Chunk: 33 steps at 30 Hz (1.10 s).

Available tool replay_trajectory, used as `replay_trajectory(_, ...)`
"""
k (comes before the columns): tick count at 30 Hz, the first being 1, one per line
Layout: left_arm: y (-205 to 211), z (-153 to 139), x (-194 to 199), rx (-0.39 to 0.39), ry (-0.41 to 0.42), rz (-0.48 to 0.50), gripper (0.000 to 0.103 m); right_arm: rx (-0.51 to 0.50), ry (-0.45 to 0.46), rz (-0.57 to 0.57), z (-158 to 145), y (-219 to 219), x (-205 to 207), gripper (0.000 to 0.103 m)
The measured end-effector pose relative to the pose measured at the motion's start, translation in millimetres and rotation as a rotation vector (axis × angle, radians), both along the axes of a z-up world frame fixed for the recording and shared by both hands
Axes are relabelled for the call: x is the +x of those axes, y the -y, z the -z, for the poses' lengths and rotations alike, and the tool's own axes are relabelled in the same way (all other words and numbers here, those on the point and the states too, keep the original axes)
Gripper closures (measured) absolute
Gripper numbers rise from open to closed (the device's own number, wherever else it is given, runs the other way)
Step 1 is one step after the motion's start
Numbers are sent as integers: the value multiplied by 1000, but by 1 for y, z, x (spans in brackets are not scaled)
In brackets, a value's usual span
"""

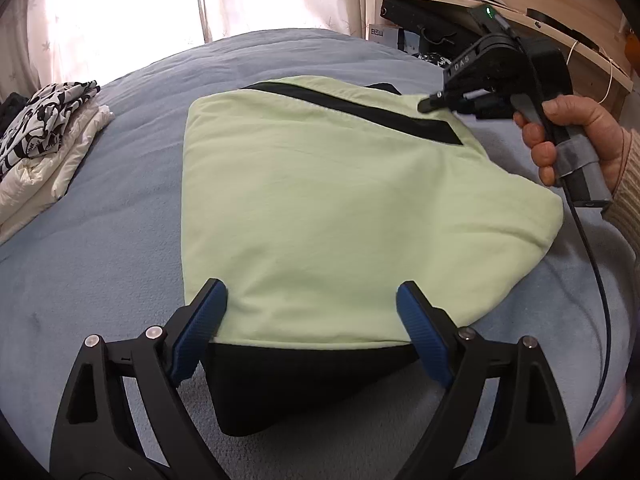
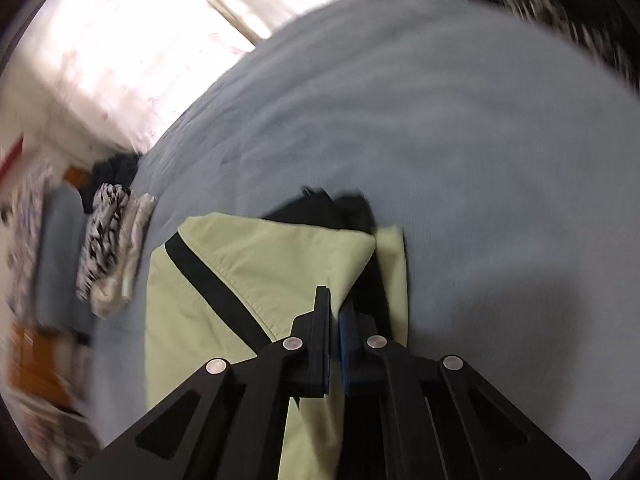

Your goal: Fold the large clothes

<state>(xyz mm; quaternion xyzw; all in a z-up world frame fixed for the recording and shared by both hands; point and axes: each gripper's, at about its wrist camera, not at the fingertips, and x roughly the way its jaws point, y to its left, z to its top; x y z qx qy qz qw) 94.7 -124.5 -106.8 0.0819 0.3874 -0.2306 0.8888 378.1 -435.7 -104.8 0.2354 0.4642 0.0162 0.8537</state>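
Wide-open, the left gripper hovers empty over the near edge of the green jacket, which lies half folded on the blue bed. Its far corner is pinched in the right gripper, seemingly mid-fold; next, lay that corner down flat.

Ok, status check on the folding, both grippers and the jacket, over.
Left gripper open, hovering at the near hem. Right gripper shut on the green jacket, far corner. Jacket partly folded on the bed. Folded clothes stacked off to the side, not in the way.

Garment on bed, pile leftward
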Motion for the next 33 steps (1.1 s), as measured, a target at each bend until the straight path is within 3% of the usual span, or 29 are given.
replay_trajectory(2, 1, 0, 1, -1, 2, 0, 18, -68, 33, 10, -7, -3, 0, 100)
replay_trajectory(5, 3, 0, 1, 13, 4, 3, 17, -111, -63, 3, 13, -5, 6, 100)
replay_trajectory(8, -6, -8, 7, -33, -52, 10, 17, -41, -78, 24, 11, 2, -1, 99)
replay_trajectory(10, -17, -16, 15, -96, -100, -1, 17, 63, -69, 31, 0, 13, -16, 90)
replay_trajectory(11, -27, -22, 21, -142, -121, -25, 17, 87, -61, 26, -6, 17, -25, 81)
replay_trajectory(12, -33, -28, 26, -169, -129, -48, 17, 91, -55, 19, -11, 19, -35, 72)
replay_trajectory(14, -52, -38, 40, -228, -138, -102, 17, 72, -48, -15, -23, 19, -56, 65)
replay_trajectory(17, -72, -40, 60, -251, -169, -168, 17, 83, -75, -72, -28, 13, -85, 65)
replay_trajectory(24, -76, -15, 81, -266, -296, -178, 18, 177, -147, -110, -4, 2, -136, 65)
replay_trajectory(29, -61, 7, 82, -251, -340, -160, 17, 220, -122, -90, 8, 2, -154, 65)
replay_trajectory(33, -53, 8, 79, -246, -335, -149, 17, 193, -84, -84, 6, 3, -155, 66)
